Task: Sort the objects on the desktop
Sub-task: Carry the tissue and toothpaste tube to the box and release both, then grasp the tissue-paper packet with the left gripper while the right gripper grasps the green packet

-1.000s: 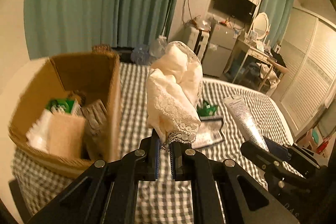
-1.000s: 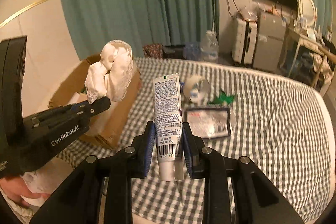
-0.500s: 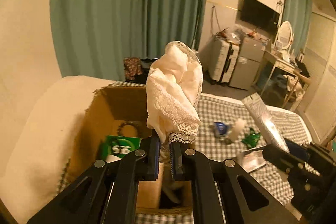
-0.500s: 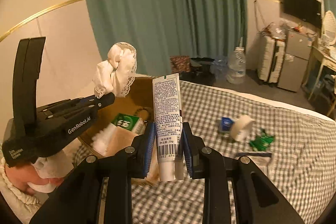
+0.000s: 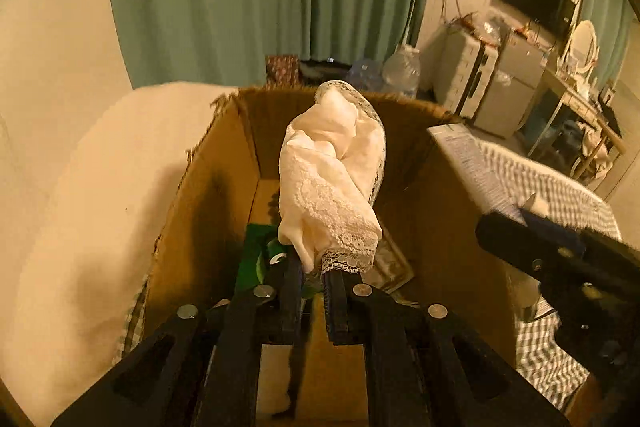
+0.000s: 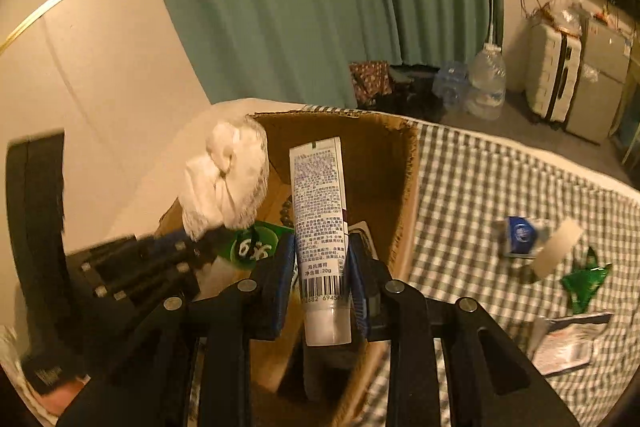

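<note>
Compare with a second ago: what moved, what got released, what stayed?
Both grippers swung from over the checked cloth to above the cardboard box. The right gripper is opening, with the tube between its jaws, gaps showing at both pads. The left gripper stays shut on the lace cloth. Items left on the table are unmoved.

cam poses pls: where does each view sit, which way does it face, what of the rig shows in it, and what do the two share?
Left wrist: on the left gripper, looking down into the cardboard box; its fingers pinch a lace cloth; the right gripper shows at the right edge.
Right wrist: on the right gripper, over the same box; jaws opening around a tube; the left gripper shows at left.
Shared: box, cloth, tube, checked tablecloth.
</note>
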`<state>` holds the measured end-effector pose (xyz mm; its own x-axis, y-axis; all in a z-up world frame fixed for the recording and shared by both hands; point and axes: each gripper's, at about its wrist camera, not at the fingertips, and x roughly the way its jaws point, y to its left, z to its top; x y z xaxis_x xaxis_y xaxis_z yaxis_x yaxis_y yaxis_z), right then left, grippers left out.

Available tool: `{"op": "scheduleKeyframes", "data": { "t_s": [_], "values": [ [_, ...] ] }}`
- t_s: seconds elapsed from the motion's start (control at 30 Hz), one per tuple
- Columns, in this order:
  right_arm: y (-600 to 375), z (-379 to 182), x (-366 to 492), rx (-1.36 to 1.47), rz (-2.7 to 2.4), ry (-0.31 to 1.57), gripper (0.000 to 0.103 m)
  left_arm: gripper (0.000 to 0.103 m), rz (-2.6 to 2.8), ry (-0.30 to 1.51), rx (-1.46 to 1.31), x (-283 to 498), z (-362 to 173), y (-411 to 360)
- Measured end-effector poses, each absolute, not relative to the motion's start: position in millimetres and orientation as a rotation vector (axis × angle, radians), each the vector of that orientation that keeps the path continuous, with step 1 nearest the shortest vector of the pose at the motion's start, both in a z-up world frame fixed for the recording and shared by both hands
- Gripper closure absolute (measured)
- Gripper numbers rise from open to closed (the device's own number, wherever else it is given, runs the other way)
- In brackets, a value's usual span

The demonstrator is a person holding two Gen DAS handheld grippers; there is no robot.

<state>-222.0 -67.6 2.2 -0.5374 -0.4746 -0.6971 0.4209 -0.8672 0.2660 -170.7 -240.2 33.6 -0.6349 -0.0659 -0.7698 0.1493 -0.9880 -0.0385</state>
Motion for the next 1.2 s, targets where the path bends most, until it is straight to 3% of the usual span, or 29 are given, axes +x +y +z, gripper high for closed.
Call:
{"op": "scheduleKeyframes", "data": {
  "t_s": [0.03, 0.07, 0.13, 0.23, 0.5, 0.83, 1.07, 1.2],
  "values": [
    [-67.3, 3.1, -221.3, 1.101, -2.395, -0.110, 0.038, 0.081, -2.723, 0.135, 1.298, -172.4, 29.7, -240.7],
    [-60.3, 4.7, -219.4, 1.069, -2.452, -0.122, 0.026, 0.055, -2.714, 0.118, 1.324, -174.6, 26.2, -240.0],
    [-53.2, 9.6, -212.7, 1.001, -2.514, -0.090, 0.026, 0.017, -2.682, 0.085, 1.347, -176.3, 22.6, -237.1],
    [-33.9, 14.4, -203.6, 0.924, -2.613, -0.032, 0.026, 0.014, -2.687, 0.060, 1.297, -172.7, 23.1, -233.0],
    [31.0, 35.1, -181.9, 0.900, -2.772, -0.094, 0.023, 0.009, -2.775, 0.101, 1.287, -157.5, 56.4, -186.7],
    [141.6, 62.1, -129.1, 0.804, -2.916, -0.151, 0.014, 0.001, -2.988, 0.015, 1.223, -119.0, 74.5, -66.0],
    [233.6, 20.9, -125.1, 0.992, -3.007, -0.342, 0.014, 0.000, -3.039, -0.205, 1.287, -120.5, 26.2, 24.2],
    [262.6, -15.9, -130.7, 1.071, -2.995, -0.449, 0.014, 0.000, -3.022, -0.421, 1.346, -133.4, -7.8, 65.9]
  ]
}}
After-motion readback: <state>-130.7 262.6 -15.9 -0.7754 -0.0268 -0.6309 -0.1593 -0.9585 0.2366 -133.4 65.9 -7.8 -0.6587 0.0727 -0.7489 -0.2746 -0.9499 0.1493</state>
